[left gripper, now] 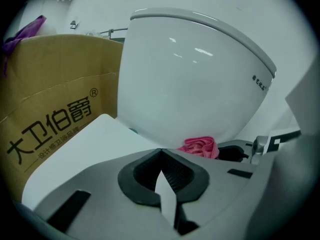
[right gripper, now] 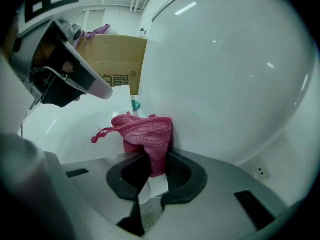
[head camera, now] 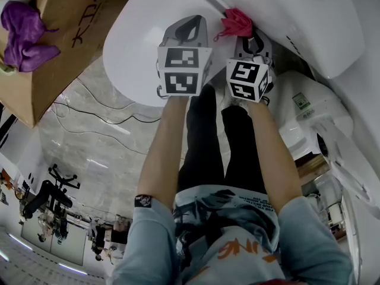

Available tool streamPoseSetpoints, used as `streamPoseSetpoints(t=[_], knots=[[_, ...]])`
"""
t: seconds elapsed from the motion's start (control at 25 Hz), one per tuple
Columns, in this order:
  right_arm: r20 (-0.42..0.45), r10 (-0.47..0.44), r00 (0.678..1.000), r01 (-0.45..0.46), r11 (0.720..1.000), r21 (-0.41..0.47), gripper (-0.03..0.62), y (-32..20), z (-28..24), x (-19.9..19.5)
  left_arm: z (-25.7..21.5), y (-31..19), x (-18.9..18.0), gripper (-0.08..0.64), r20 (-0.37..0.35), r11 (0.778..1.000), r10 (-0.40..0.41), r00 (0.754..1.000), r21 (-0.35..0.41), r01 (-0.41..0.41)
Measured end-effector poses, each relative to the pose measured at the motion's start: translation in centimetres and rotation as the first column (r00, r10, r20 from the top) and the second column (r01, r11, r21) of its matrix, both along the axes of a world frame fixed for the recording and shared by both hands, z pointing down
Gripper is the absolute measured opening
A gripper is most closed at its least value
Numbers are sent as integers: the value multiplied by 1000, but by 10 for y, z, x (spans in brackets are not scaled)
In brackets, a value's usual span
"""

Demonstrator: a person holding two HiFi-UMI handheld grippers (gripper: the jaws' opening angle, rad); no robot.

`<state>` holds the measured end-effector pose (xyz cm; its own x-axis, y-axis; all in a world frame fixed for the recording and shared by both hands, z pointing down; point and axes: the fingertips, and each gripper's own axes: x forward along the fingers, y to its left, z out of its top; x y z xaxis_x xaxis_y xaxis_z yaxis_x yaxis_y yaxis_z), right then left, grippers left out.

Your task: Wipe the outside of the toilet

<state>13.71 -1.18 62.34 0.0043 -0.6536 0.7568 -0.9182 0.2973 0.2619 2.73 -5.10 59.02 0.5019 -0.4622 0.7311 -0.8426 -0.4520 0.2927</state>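
Observation:
The white toilet (right gripper: 225,74) fills the right gripper view, and its rounded bowl (left gripper: 195,84) also rises ahead in the left gripper view. My right gripper (right gripper: 155,156) is shut on a pink cloth (right gripper: 145,136), and the cloth is pressed against the bowl's lower outside wall. In the head view the pink cloth (head camera: 236,21) sticks out past the right gripper (head camera: 244,35) against the toilet (head camera: 285,10). My left gripper (left gripper: 160,151) is shut with nothing in it, just left of the cloth (left gripper: 200,146). From above the left gripper (head camera: 190,24) hangs over a white flat panel (head camera: 133,46).
A cardboard box (head camera: 53,52) stands to the left with a purple cloth (head camera: 24,31) on top. The same box (left gripper: 50,114) sits close beside the bowl. A second white fixture (head camera: 309,105) is at the right. The person's black trousers (head camera: 208,141) are below the grippers.

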Motion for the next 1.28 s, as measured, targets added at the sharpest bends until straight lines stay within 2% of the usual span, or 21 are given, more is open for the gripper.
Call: streamPoseSetpoints(t=[0.48, 0.84, 1.04, 1.28], knots=[[26, 51, 998, -50, 998, -37, 75, 38, 6, 37, -10, 35, 31, 21, 9, 999, 37, 999, 7, -37], [79, 156, 985, -144, 980, -137, 78, 91, 27, 87, -20, 68, 56, 21, 28, 998, 51, 998, 27, -52], [115, 163, 980, -151, 983, -103, 78, 110, 9, 114, -29, 89, 73, 21, 29, 999, 37, 999, 36, -38], [257, 134, 957, -142, 990, 9, 80, 115, -51, 128, -68, 113, 92, 22, 1, 996, -18, 1000, 82, 18]])
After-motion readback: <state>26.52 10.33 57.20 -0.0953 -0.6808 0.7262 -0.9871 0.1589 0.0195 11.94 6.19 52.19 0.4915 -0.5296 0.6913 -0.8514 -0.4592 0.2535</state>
